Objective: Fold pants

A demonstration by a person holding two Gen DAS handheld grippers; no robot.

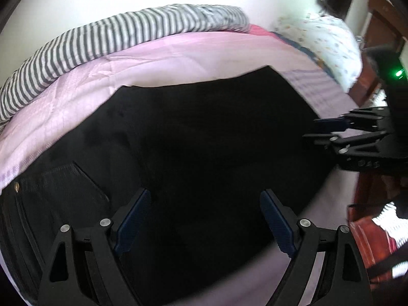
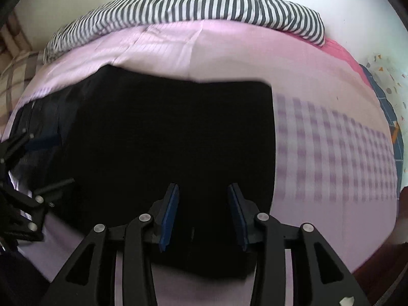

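Black pants (image 1: 204, 127) lie flat on a lilac bedsheet (image 1: 178, 58), folded into a broad dark rectangle. A back pocket (image 1: 74, 186) with a brass rivet shows at their left end. My left gripper (image 1: 205, 192) hovers over the pants' near half, jaws wide apart with nothing between them. In the right wrist view the pants (image 2: 165, 132) fill the middle. My right gripper (image 2: 204, 186) hangs above their near edge, jaws partly apart and empty. Each gripper shows in the other's view: the right gripper (image 1: 311, 129) at the pants' right end, the left gripper (image 2: 61, 158) at their left.
A grey-and-white striped blanket (image 2: 204, 2) lies along the bed's far side against a white wall. A white patterned quilt (image 1: 329, 40) sits at the far right. Reddish wooden furniture (image 1: 367, 232) stands beyond the bed's right edge. Checked lilac sheet (image 2: 331, 153) spreads right of the pants.
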